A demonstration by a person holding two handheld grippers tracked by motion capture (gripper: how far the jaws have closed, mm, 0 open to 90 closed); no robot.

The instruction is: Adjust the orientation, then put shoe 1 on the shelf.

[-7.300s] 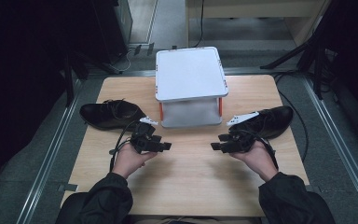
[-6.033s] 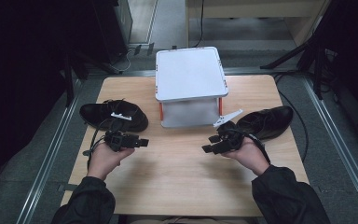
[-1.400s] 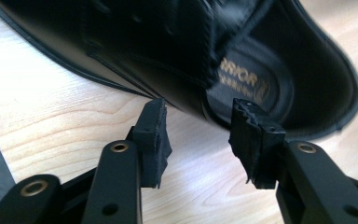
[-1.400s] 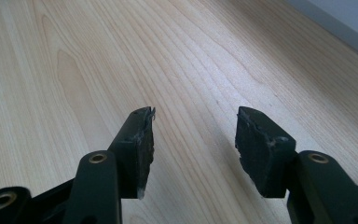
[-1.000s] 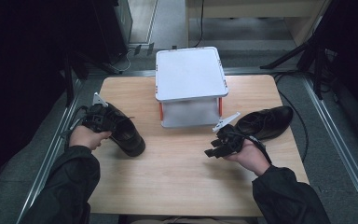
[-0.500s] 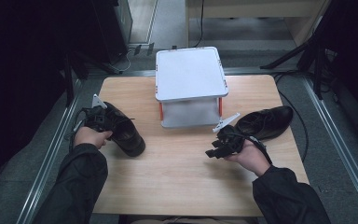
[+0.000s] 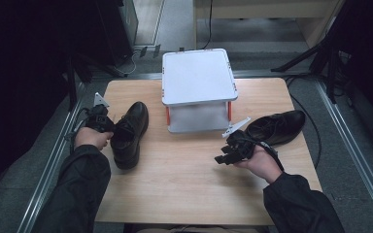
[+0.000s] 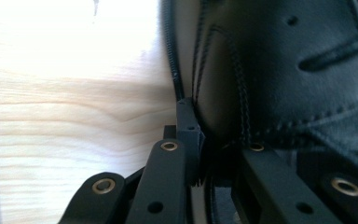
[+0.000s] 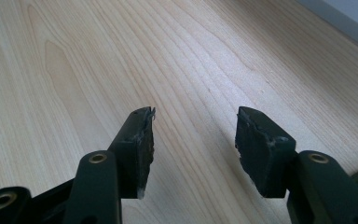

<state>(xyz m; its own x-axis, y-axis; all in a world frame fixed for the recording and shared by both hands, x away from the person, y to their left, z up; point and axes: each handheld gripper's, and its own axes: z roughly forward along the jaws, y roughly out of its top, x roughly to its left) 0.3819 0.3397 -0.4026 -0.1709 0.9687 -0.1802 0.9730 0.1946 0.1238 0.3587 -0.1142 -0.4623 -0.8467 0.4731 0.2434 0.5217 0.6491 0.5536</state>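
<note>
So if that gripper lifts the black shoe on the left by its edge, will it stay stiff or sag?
The left shoe looks like stitched leather, so its collar probably flexes where the left gripper pinches it. The sole likely keeps it stiff. Held by one edge, it may hang tilted.

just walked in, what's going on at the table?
A person works two handheld grippers at a wooden table. The left gripper is clamped on the collar of a black shoe at the table's left side, toe pointing away from the person. The right gripper hangs open over bare wood, holding nothing, with the second shoe just behind it. A white two-tier rack stands between the shoes.
</note>
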